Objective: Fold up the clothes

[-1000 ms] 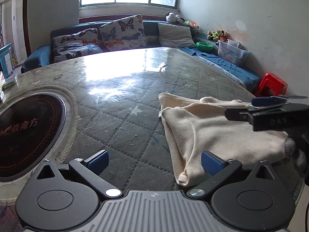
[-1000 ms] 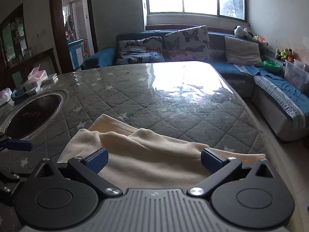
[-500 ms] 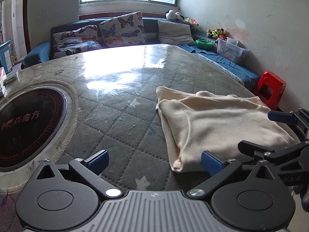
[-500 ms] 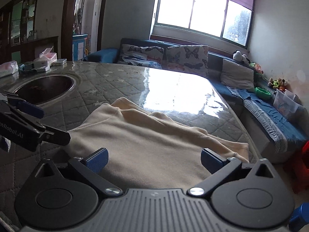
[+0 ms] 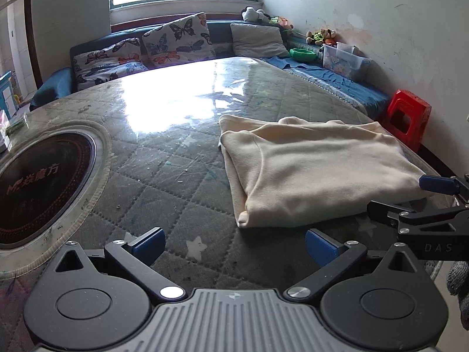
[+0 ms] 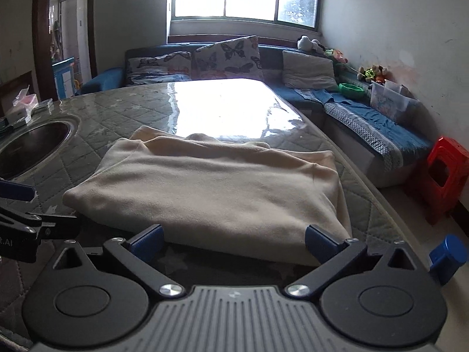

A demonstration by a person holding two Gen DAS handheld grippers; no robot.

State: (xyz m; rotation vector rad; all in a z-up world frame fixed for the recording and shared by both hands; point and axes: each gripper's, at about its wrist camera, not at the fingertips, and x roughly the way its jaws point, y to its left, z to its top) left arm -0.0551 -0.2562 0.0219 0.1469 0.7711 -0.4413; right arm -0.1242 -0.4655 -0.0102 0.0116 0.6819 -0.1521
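- The cream garment (image 5: 316, 176) lies folded into a thick rectangle on the quilted counter (image 5: 164, 176), near its right edge, with its doubled layers showing along the near and left sides.
- The left tool (image 5: 234, 242) hovers over bare counter just short of the garment's near left corner; its blue-padded fingers (image 5: 148, 243) stand wide apart and hold nothing.
- The right tool (image 6: 234, 240) sits at the garment's near edge, its fingers (image 6: 319, 242) also spread wide, the cloth lying between and beyond them but not pinched.
- A round dark inset (image 5: 38, 184) is set into the counter well to the left of the garment.
- A red stool (image 6: 445, 173) stands on the floor to the right, beside the blue sofa (image 6: 378, 129).
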